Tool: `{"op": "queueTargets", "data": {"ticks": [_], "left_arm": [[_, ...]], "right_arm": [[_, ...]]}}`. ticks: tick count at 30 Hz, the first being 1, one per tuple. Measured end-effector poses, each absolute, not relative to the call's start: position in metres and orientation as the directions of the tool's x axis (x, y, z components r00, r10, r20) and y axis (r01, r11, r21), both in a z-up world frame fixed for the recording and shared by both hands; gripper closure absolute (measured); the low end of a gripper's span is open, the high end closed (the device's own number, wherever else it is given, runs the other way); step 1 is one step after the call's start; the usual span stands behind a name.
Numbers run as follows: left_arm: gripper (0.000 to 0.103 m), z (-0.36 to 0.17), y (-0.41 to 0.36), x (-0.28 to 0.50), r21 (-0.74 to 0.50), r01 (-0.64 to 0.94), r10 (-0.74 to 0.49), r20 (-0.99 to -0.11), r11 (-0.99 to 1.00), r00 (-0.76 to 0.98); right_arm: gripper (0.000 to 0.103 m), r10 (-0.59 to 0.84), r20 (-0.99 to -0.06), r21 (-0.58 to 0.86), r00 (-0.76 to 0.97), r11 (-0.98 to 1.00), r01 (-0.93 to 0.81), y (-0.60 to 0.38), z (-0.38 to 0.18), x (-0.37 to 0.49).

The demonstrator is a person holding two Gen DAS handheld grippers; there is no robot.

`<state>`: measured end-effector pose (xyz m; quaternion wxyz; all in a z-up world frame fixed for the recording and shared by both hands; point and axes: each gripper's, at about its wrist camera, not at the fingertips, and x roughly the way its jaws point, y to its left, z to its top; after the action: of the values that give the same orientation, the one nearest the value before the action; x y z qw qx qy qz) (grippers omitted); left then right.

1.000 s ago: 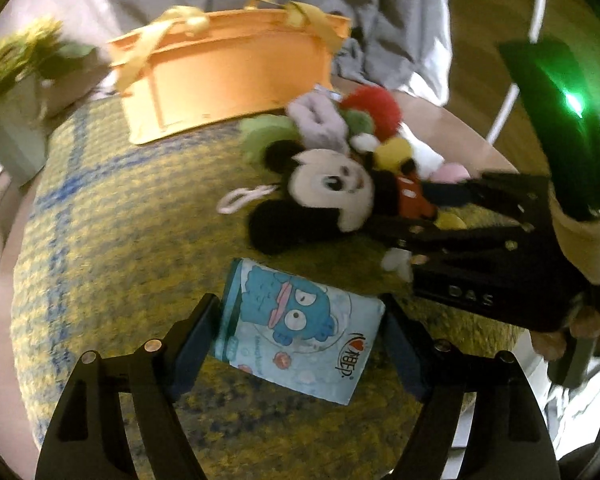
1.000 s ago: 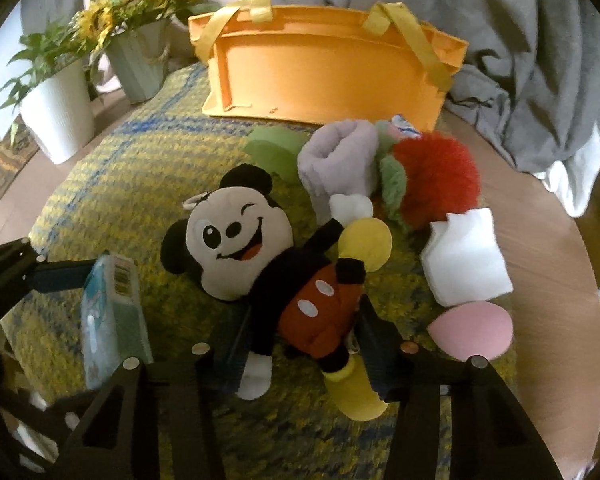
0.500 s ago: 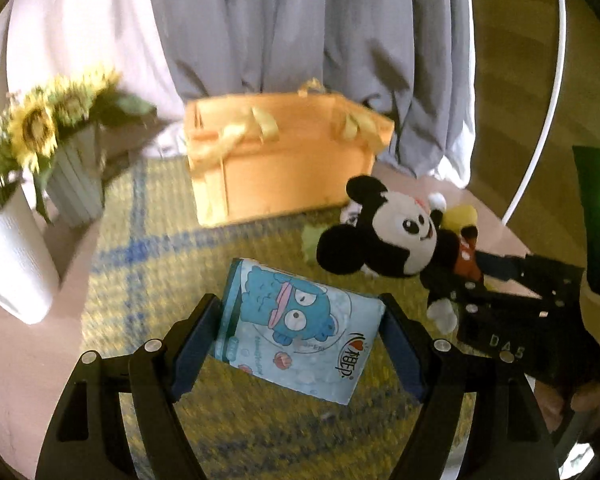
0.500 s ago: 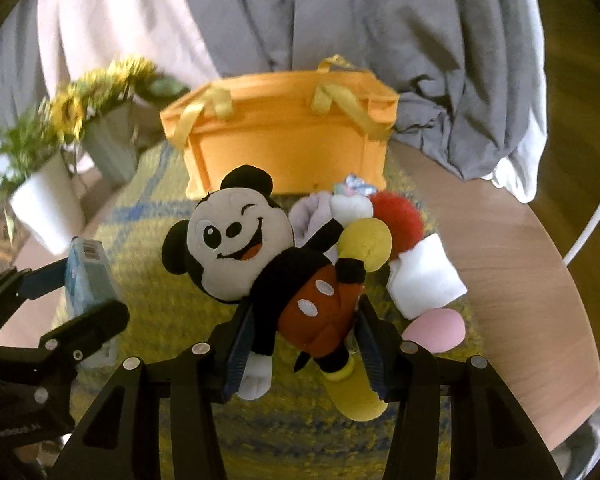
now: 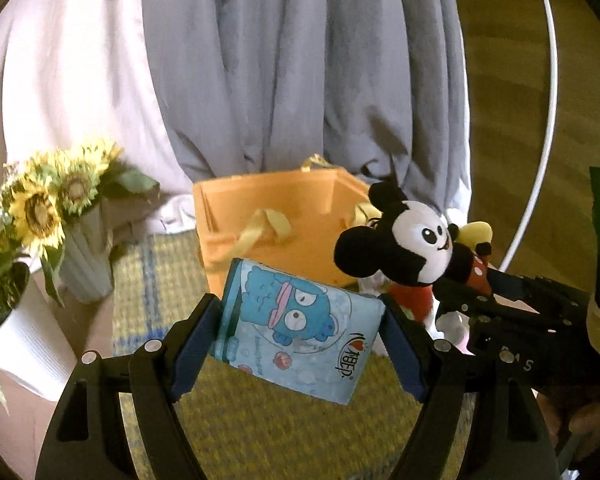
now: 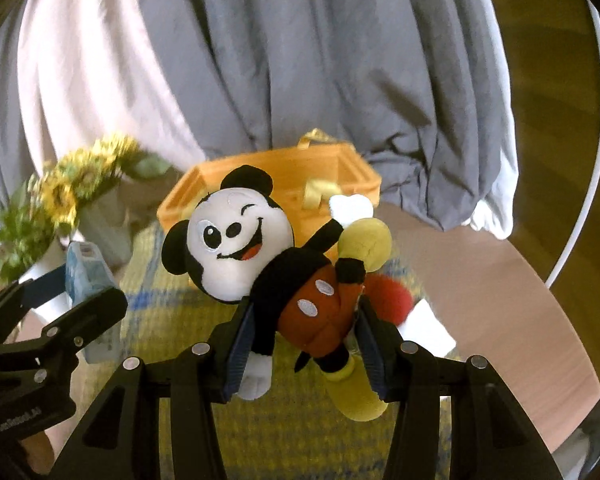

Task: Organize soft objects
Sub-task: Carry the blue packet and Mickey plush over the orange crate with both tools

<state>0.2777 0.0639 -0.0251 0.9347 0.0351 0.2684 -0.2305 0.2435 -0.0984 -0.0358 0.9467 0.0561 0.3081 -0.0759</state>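
Observation:
My left gripper (image 5: 302, 336) is shut on a light blue tissue pack (image 5: 296, 326) with a cartoon fish print, held above the mat. My right gripper (image 6: 304, 342) is shut on a Mickey Mouse plush (image 6: 276, 268) by its red shorts, also lifted. The plush also shows in the left wrist view (image 5: 412, 246), to the right of the pack. The tissue pack shows at the left of the right wrist view (image 6: 86, 276). An open orange storage bag (image 5: 284, 232) with yellow handles stands beyond both, and shows in the right wrist view (image 6: 352, 172).
A yellow and blue woven mat (image 5: 260, 432) covers a round wooden table (image 6: 500, 300). A red pompom (image 6: 392, 298) and a white soft piece (image 6: 428, 326) lie on it. Sunflower pots (image 5: 40, 248) stand at the left. Grey curtains (image 5: 300, 60) hang behind.
Both grippers have risen from the table, carrying the tissue pack and the Mickey plush upward and toward the orange bag. The pile of other soft things stays below.

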Motion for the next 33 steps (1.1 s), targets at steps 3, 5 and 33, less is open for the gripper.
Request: {"op": "queueTargets", "data": {"ticks": [3, 5, 33], "left_arm": [[0.025, -0.017, 0.059, 0.283, -0.057, 0.424, -0.395, -0.492, 0.904, 0.776], [0.025, -0.011, 0.055, 0.287, -0.056, 0.394, -0.372, -0.474, 0.917, 0.798], [0.025, 0.033, 0.009, 0.362, 0.020, 0.175, -0.157, -0.341, 0.984, 0.927]], "right_arm": [[0.053, -0.110, -0.565, 0.056, 0.818, 0.984, 0.170, -0.103, -0.026, 0.252], [0.053, -0.103, -0.544, 0.053, 0.832, 0.986, 0.157, -0.107, -0.020, 0.258], [0.052, 0.046, -0.419, 0.031, 0.907, 0.999, -0.036, -0.167, 0.024, 0.354]]}}
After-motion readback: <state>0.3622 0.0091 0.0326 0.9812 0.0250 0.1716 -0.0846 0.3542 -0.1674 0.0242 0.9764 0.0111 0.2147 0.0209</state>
